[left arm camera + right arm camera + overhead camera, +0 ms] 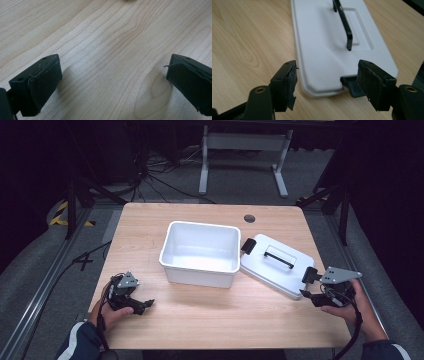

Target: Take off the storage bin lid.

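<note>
Right gripper (306, 286): jaws spread, nothing pinched, at the near end of the lid
Lid (274, 265): flat on the table (210, 325) towards its right edge, just beside the white tub (200, 251)
Left gripper (145, 305): jaws spread, near the front-left corner

A light wooden bench (150, 225) with a round cable hole (249, 218) near its far edge, at 1 o'clock, stands on grey floor (310, 175). Beyond it, at 12 o'clock, rise the white legs of another table (244, 150). Black cables (165, 180) trail across the floor at 11 o'clock, with yellow-black tape (62, 215) at 10 o'clock. The surroundings are dark.
</note>
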